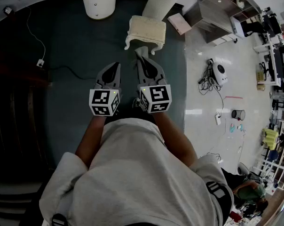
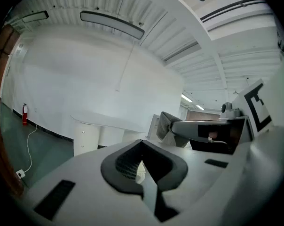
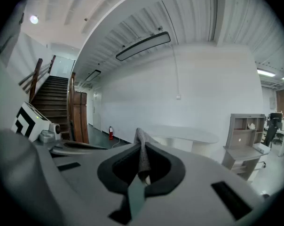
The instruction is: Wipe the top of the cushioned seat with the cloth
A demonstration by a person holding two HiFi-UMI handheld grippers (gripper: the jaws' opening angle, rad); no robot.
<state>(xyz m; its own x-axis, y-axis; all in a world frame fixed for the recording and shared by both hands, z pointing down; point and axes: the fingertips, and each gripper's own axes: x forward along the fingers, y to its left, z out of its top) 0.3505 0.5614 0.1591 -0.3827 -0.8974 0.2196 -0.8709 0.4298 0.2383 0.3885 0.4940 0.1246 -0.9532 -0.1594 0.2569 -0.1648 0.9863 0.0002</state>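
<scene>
The cream cushioned seat [image 1: 146, 31] stands on the dark green carpet ahead of me, just beyond both grippers. My right gripper [image 1: 143, 60] is shut on a grey cloth [image 1: 141, 52], which sticks out of its tips toward the seat's near edge. In the right gripper view the cloth [image 3: 142, 154] stands up between the closed jaws. My left gripper [image 1: 114, 66] hangs beside the right one, a little short of the seat, with its jaws together and nothing in them. The left gripper view shows the cloth [image 2: 167, 125] draped on the right gripper.
A white rounded desk pedestal [image 1: 100, 1] stands left of the seat. A pink board [image 1: 179, 23] and a grey shelf unit [image 1: 222, 13] are at the right. A cable and socket [image 1: 40, 62] lie on the carpet at left, and dark stairs run along the left edge.
</scene>
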